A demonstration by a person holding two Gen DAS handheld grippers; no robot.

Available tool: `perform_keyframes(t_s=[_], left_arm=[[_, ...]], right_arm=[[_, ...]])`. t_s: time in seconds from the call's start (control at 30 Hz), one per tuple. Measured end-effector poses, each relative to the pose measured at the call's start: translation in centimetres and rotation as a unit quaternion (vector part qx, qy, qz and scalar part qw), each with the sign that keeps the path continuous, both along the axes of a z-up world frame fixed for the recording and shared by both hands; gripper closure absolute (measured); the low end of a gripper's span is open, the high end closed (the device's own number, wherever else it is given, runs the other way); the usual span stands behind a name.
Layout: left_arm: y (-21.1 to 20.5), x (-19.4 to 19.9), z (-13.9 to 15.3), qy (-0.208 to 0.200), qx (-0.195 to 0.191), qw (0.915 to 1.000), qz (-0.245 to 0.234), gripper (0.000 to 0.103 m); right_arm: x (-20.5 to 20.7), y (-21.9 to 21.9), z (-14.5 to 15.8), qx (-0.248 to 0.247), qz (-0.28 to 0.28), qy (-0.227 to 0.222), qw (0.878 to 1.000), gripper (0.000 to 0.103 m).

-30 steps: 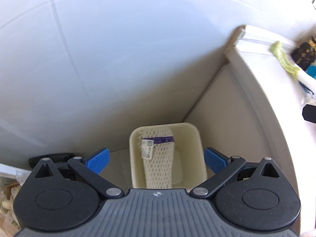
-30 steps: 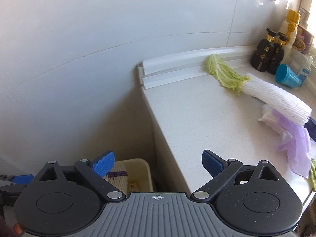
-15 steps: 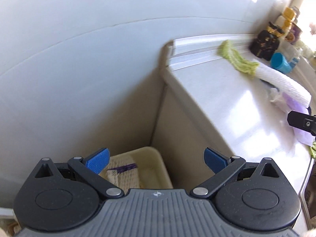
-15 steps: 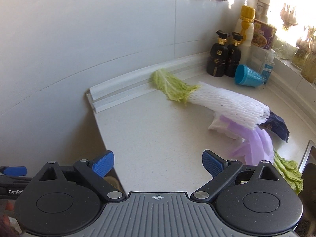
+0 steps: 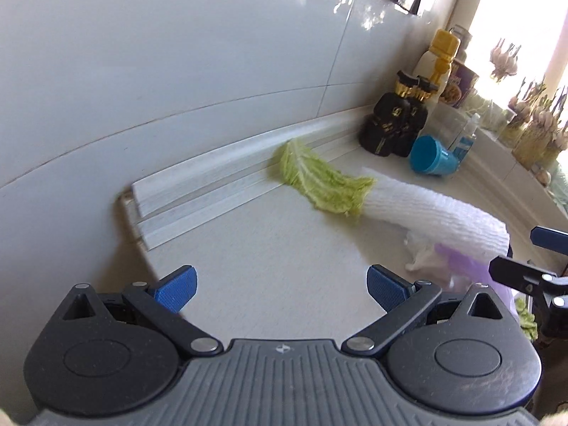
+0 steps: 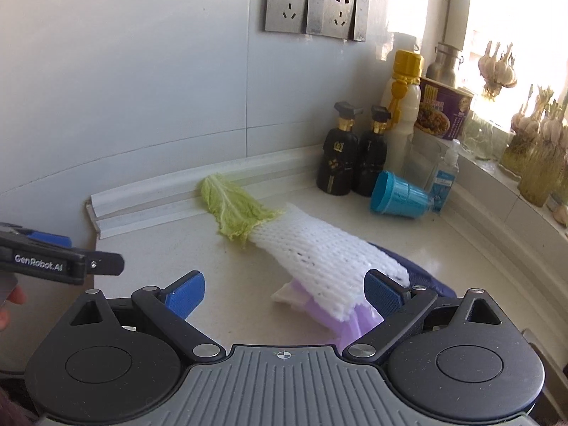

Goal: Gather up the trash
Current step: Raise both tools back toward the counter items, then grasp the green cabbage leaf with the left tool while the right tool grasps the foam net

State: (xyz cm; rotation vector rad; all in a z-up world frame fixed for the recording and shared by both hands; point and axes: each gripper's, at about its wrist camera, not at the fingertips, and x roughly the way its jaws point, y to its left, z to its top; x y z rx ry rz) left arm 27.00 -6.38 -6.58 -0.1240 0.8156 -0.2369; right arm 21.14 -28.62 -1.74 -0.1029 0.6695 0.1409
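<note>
On the pale countertop [image 6: 170,252] lies a white foam net sleeve [image 6: 319,248] [image 5: 426,209], with a green cabbage leaf [image 6: 234,209] [image 5: 319,177] at its far end. Under its near end sit a purple plastic bag [image 6: 351,323] [image 5: 458,255] and a crumpled white scrap [image 6: 285,293]. My right gripper [image 6: 284,293] is open, just short of the sleeve's near end, empty. My left gripper [image 5: 280,287] is open over bare counter, left of the sleeve, empty. The right gripper's tip [image 5: 518,273] shows at the left wrist view's right edge.
Two black bottles [image 6: 355,163], a white bottle with a yellow cap [image 6: 403,106], a tipped blue cup [image 6: 397,195], a sanitiser bottle [image 6: 443,177] and a noodle cup [image 6: 443,110] crowd the back corner. Wall sockets [image 6: 316,7] sit above. The counter ends at the left [image 6: 92,227].
Both grippers swung up and right, away from the floor bin holding a netted piece, onto the countertop. The sleeve, leaf and bag now fill both views. Jaws stayed open.
</note>
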Motion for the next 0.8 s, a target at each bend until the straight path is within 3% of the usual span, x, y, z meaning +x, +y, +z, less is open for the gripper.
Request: perform_keyframes(t_s=[0.17, 0.5, 0.8], left_arm=[[-2.0, 3.5, -1.0, -0.034, -0.018, 0.9993, -0.004, 0.003], [-2.7, 8.6, -4.1, -0.067, -0.064, 0.9946, 0.047, 0.036], [-3.0, 10.0, -5.0, -0.082, -0.074, 0.9918, 0.065, 0.049]], right_arm=[[2.8, -1.0, -0.7, -0.011, 0.041, -0.004, 0.999, 0.005], [6.6, -1.4, -3.2, -0.026, 0.084, 0.014, 0.996, 0.005], [8.2, -0.9, -4.6, -0.027, 0.107, 0.021, 0.994, 0.006]])
